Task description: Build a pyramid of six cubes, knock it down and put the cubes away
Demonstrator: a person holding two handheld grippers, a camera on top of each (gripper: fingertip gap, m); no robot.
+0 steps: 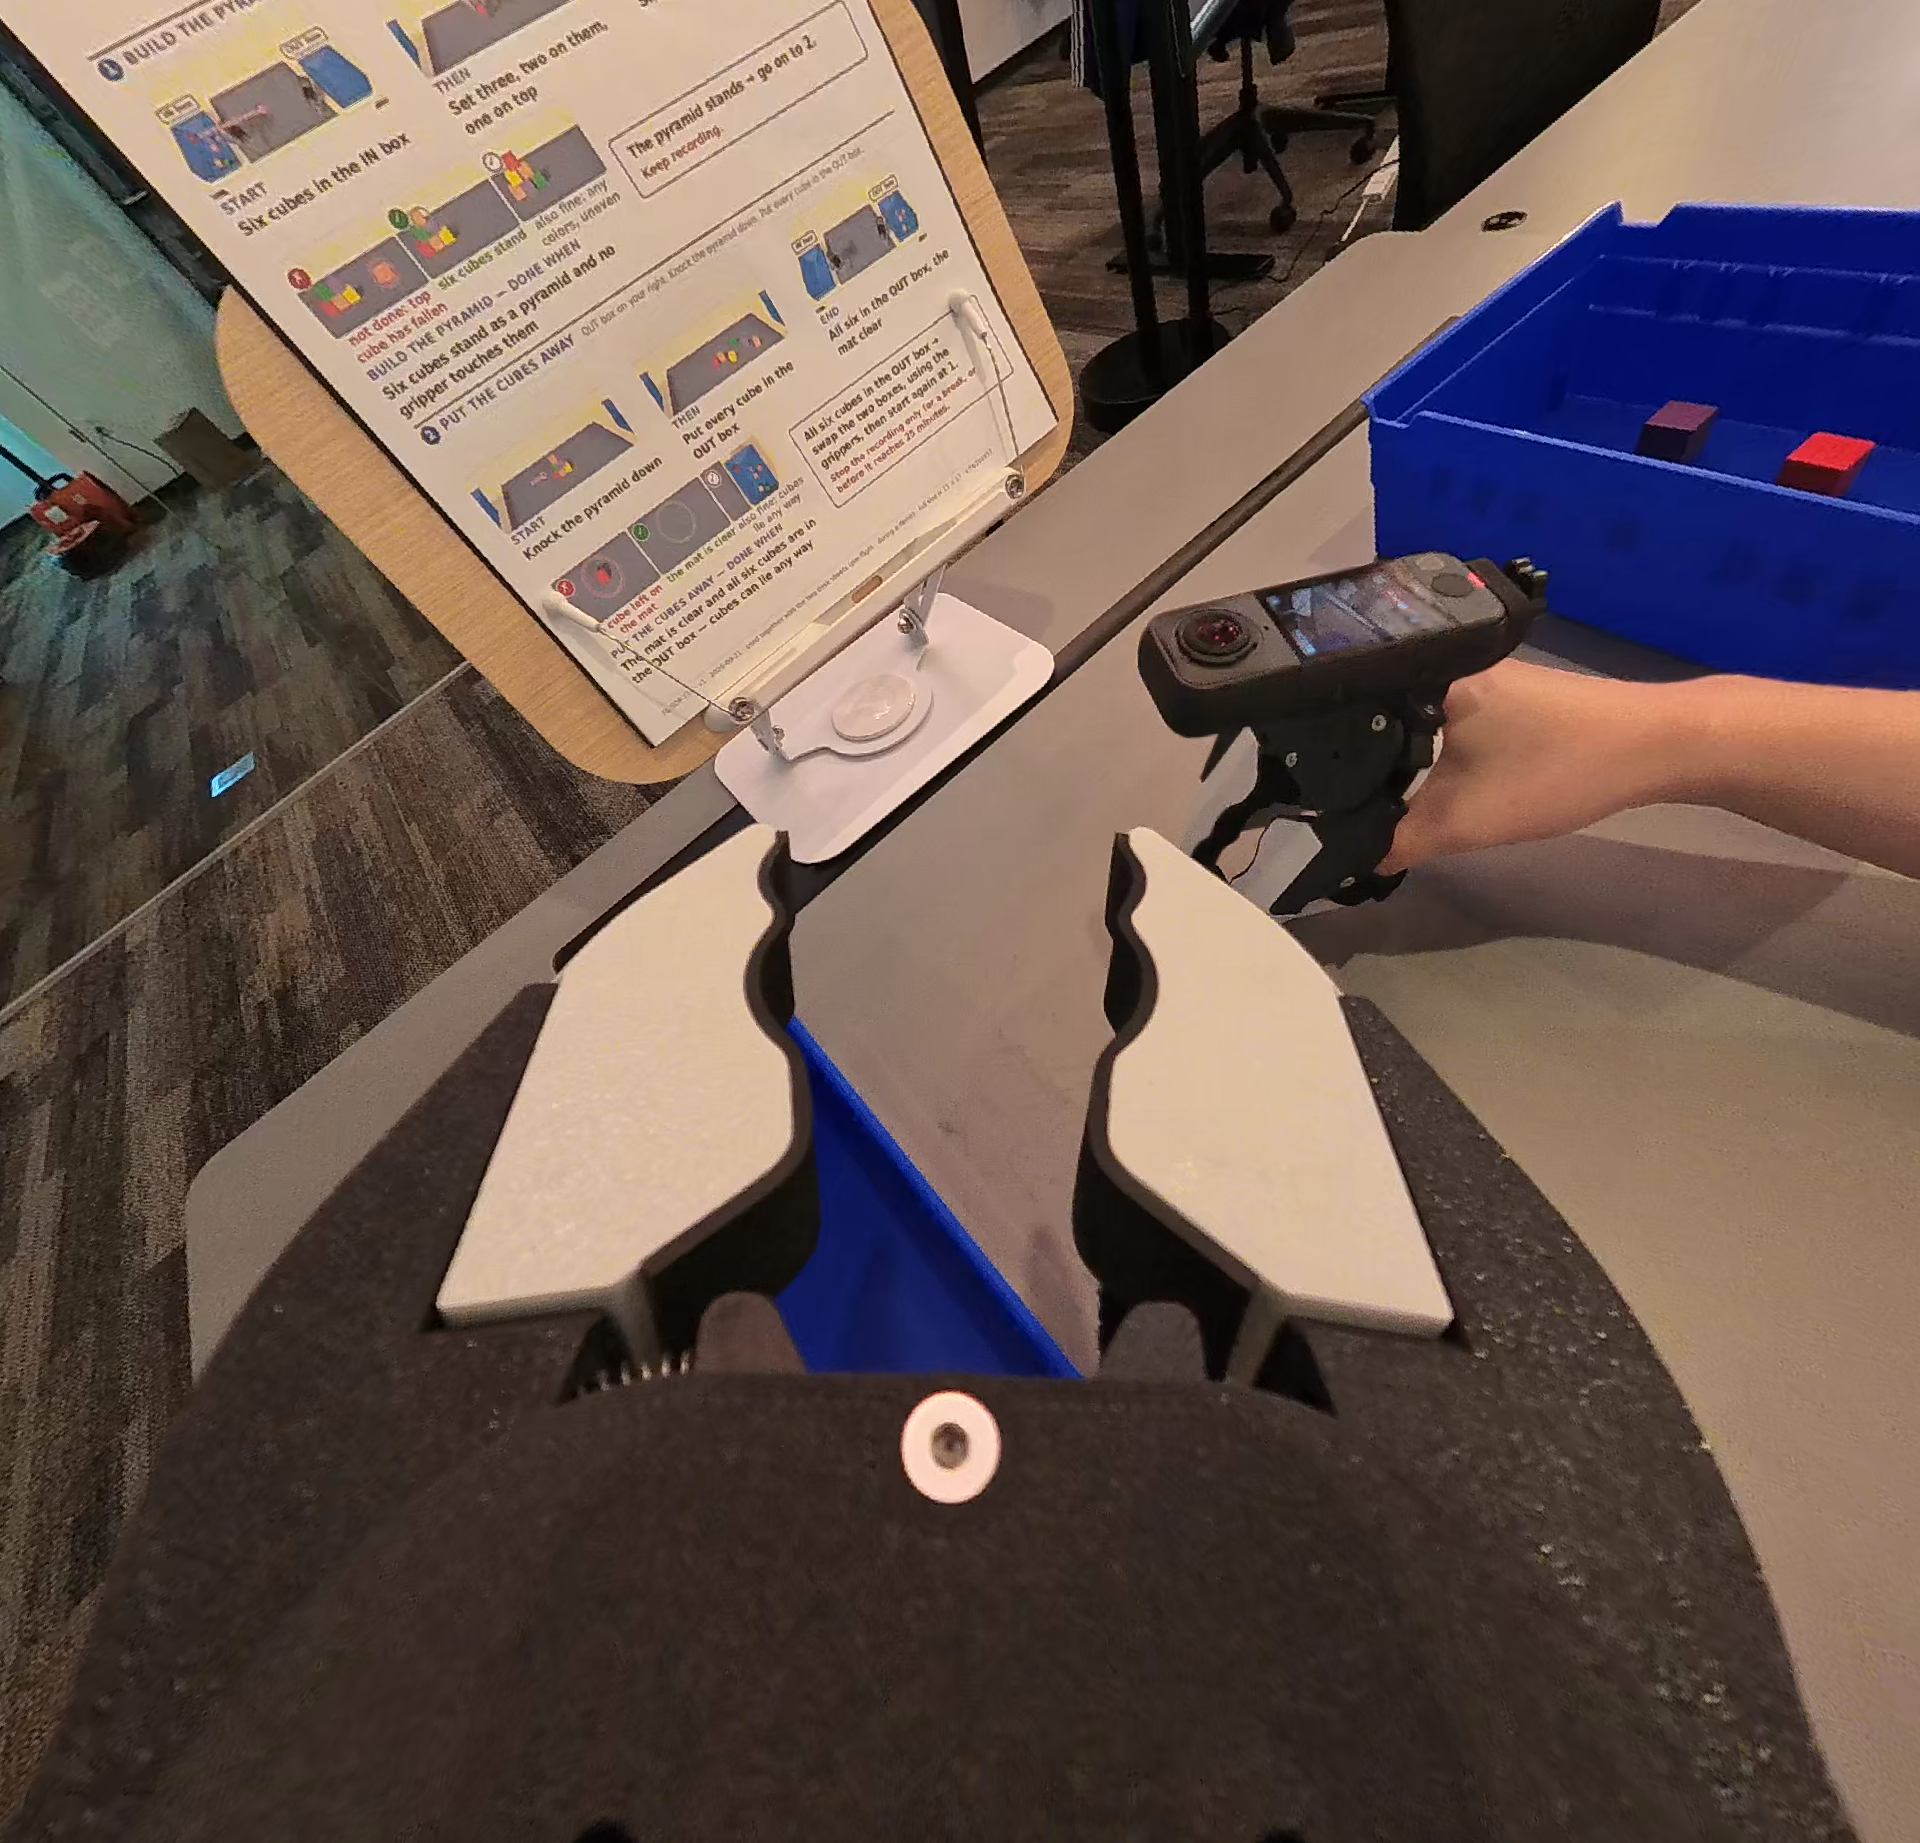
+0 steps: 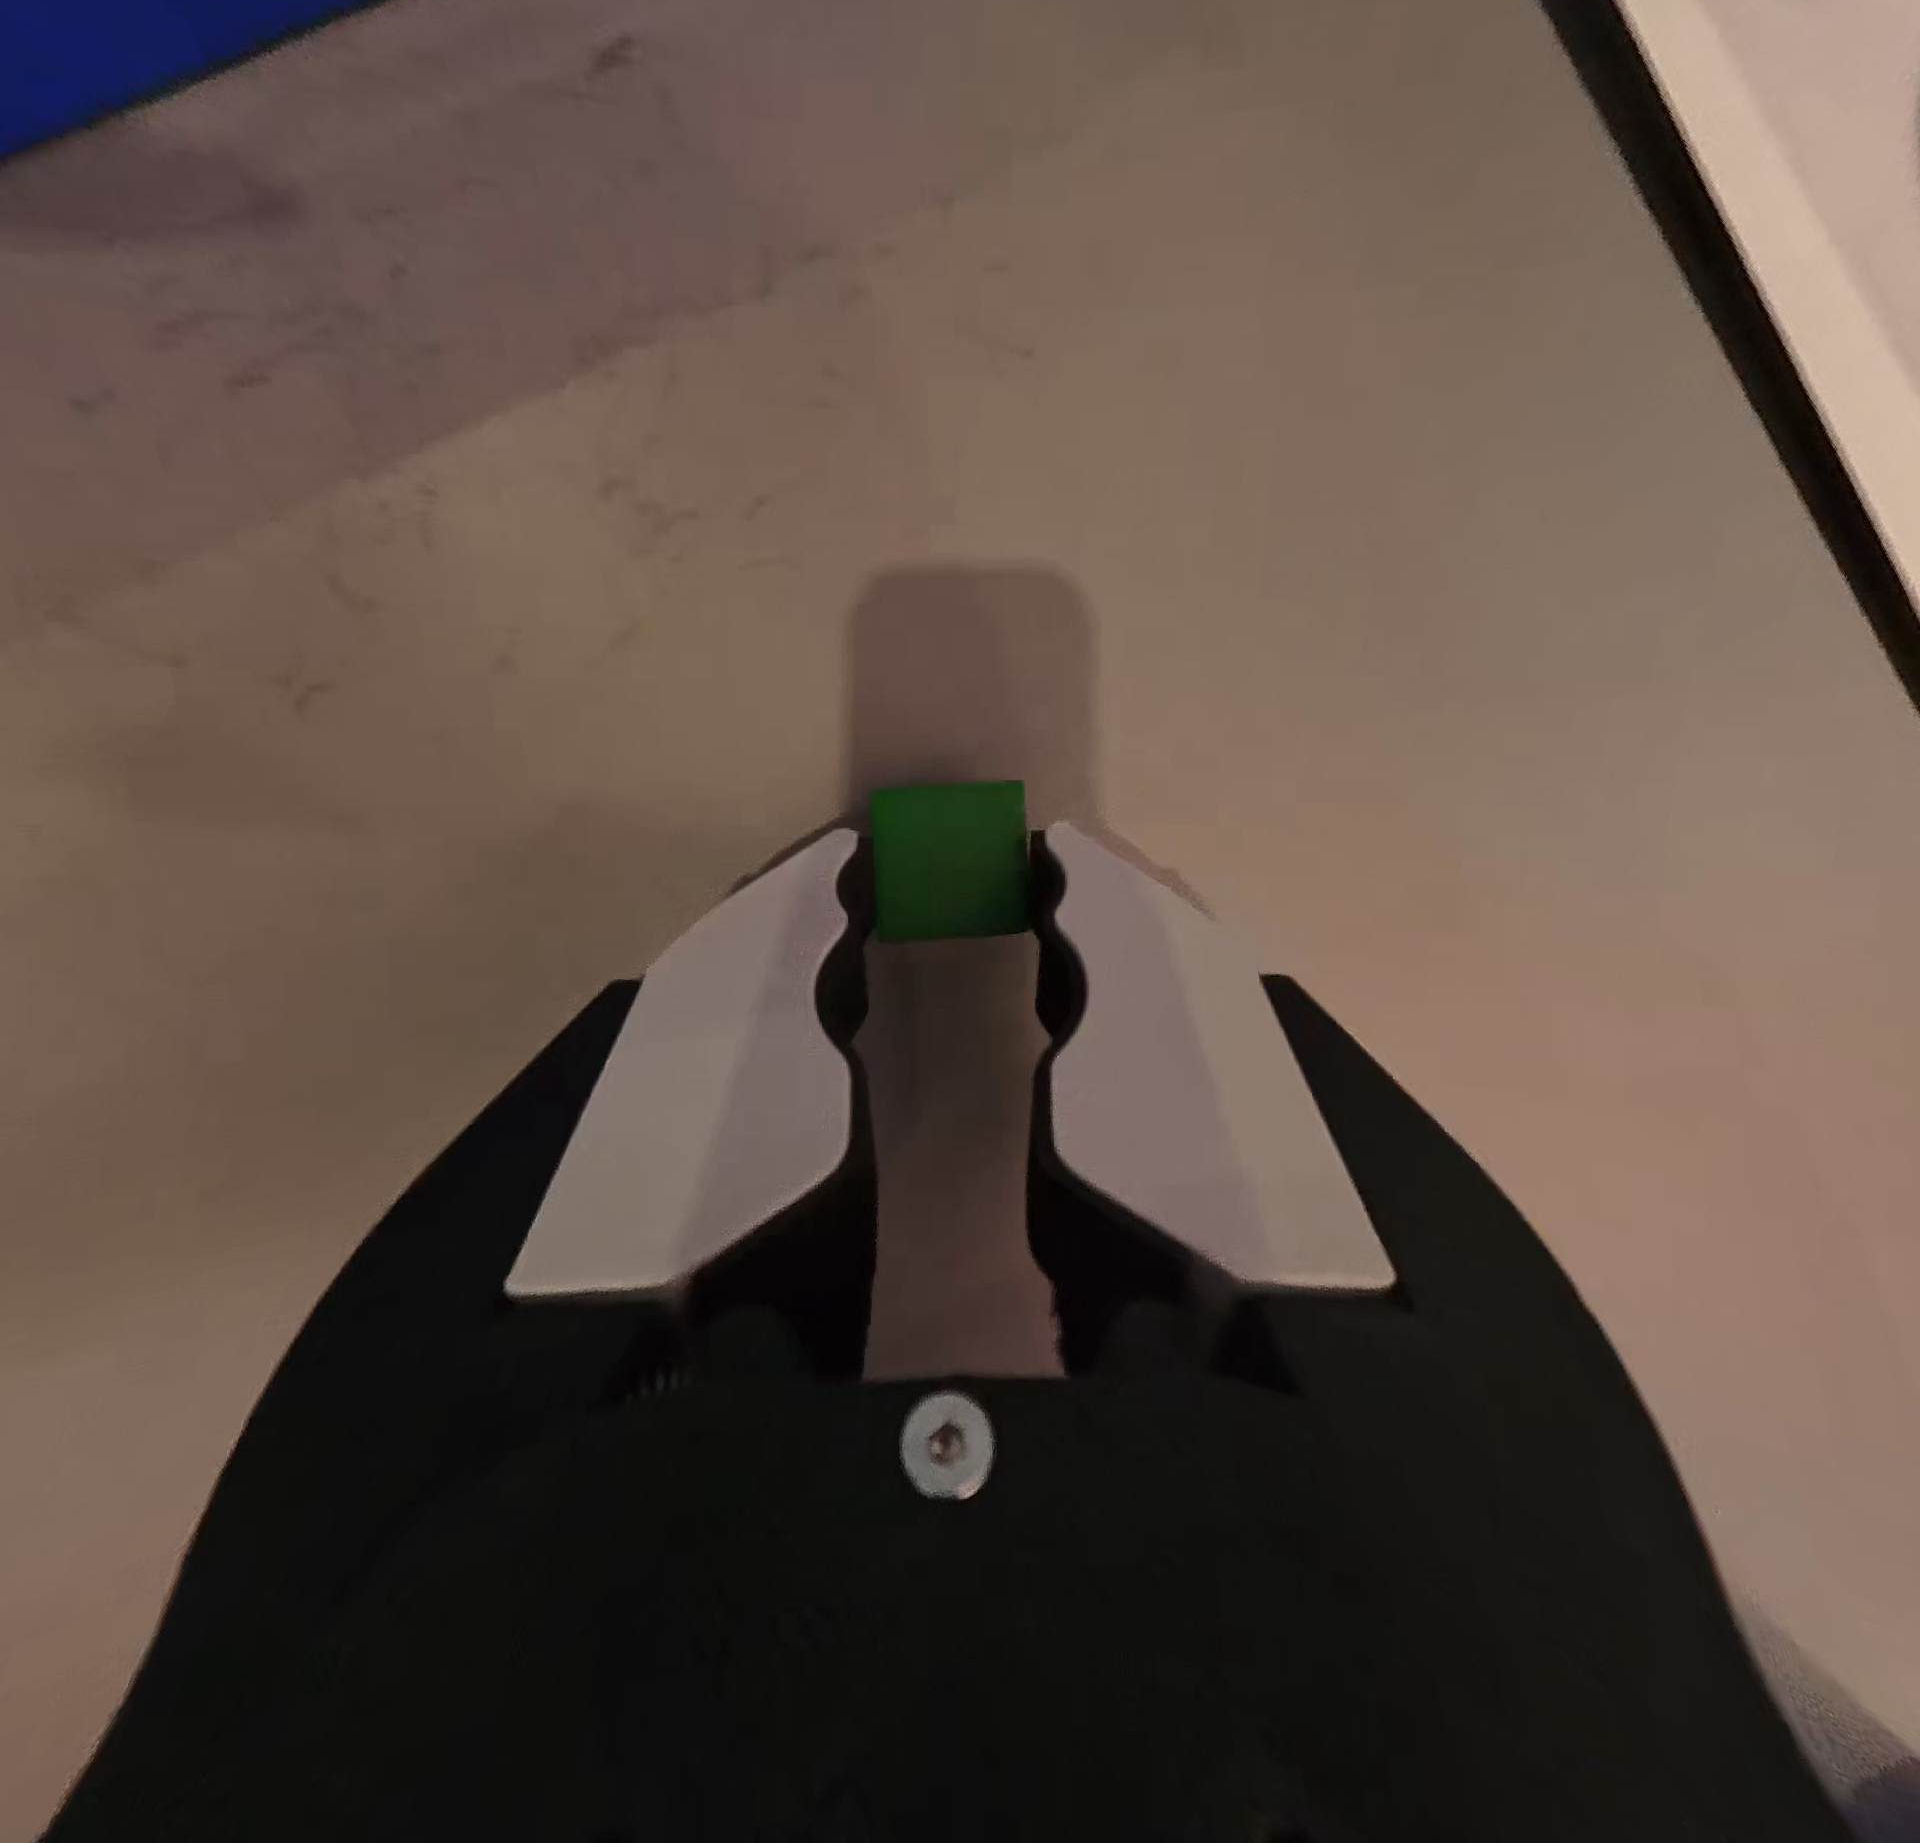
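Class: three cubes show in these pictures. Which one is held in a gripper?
The green cube, pinched at the right gripper's fingertips; the purple cube and red cube lie loose in the blue box.

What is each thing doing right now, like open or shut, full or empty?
Left gripper: open, holding nothing.
Right gripper: shut on the green cube, low over the mat.
Blue box: open on top, with a purple cube and a red cube lying inside, apart from each other.
Instruction sheet: propped up, leaning back on its stand.
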